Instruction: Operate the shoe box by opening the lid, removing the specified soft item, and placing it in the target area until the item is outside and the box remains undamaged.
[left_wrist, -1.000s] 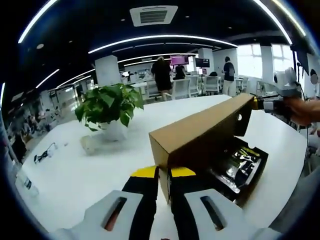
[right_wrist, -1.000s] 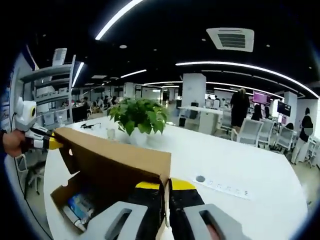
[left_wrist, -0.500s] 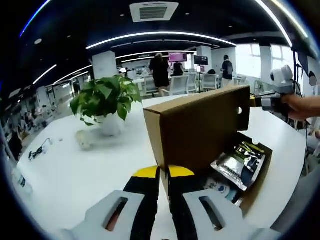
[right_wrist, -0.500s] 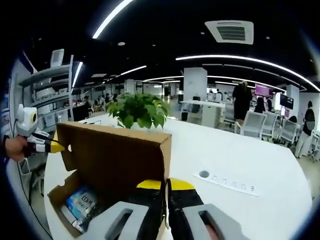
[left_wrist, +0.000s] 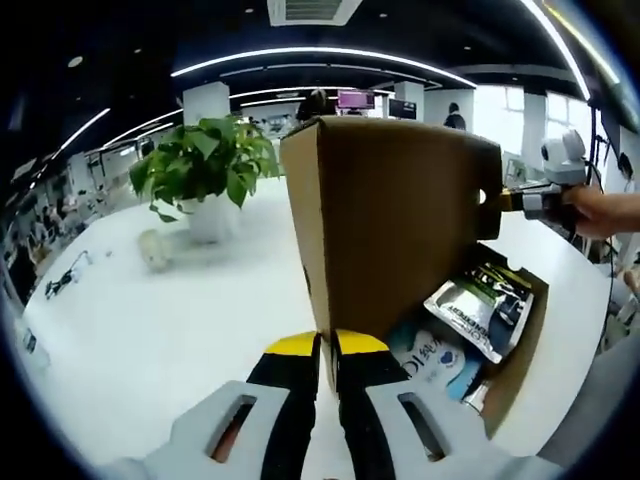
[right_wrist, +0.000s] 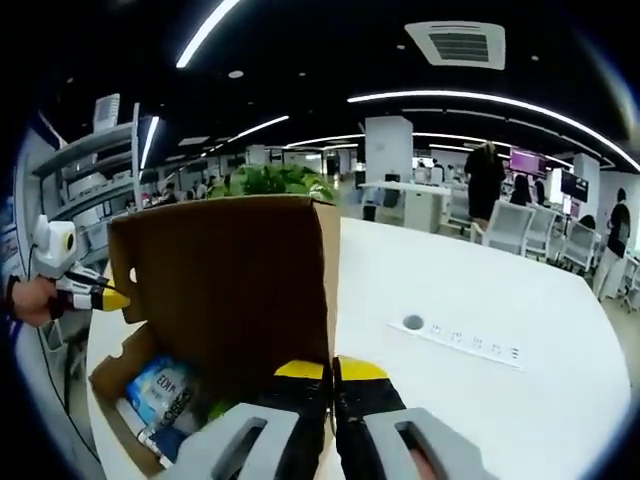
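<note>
brown cardboard shoe box (left_wrist: 500, 330) on white table (left_wrist: 170, 320), long axis running gripper to gripper | brown cardboard lid (left_wrist: 390, 190) raised near upright | left gripper (left_wrist: 327, 345) clamped on one lid corner | right gripper (right_wrist: 330, 368) clamped on the other | soft packets (left_wrist: 470, 315) inside box

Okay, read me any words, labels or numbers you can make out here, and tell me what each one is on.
"EON": partly readable on the blue packet in the shoe box; the rest is blurred.
Silver and black pouch: a line of print, too blurred to read.
Light blue packet: large characters, not legible.
Pink wall screen: too small to read.
</note>
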